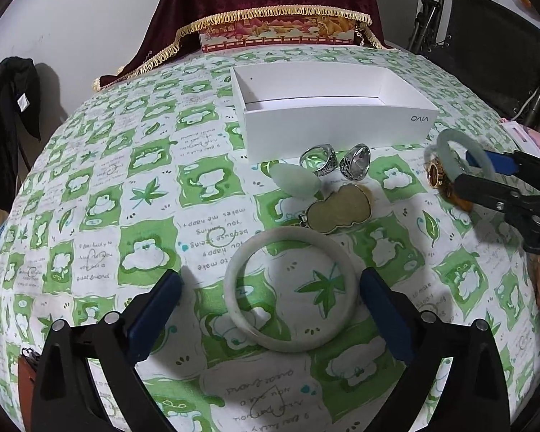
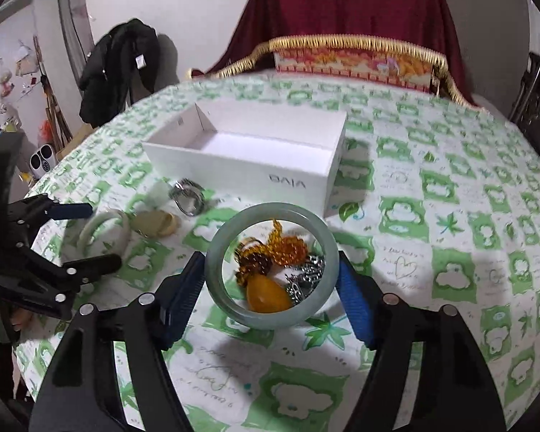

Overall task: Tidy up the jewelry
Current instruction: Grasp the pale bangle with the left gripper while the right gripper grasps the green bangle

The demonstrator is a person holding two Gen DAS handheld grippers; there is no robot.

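**Jewelry sorting barely begun: box empty, right claw on a jade bangle**

Nearest in the right wrist view, the right claw [image 2: 270, 280] pinches a pale green bangle [image 2: 270, 266] across its width, both blue pads touching its outer rim. The bangle appears lifted just above the table [image 2: 450, 216]. Through its ring show an amber necklace [image 2: 270, 280] and a silver chain [image 2: 306, 277] lying on the cloth beneath.

In the left wrist view, the left claw [image 1: 270, 309] hangs spread wide, its pads either side of a white bangle [image 1: 289, 288] that lies flat on the table, apart from both pads.

Just beyond the white bangle lie a gourd-shaped pendant [image 1: 336, 208], a pale jade leaf [image 1: 293, 181] and two silver rings [image 1: 336, 163], all loose on the cloth.

Farther back stands an open white box [image 1: 334, 122]. Its inside looks empty, so nothing seems to be put away yet; every piece is left to move, likely starting with the green bangle, which is near the box's front wall.
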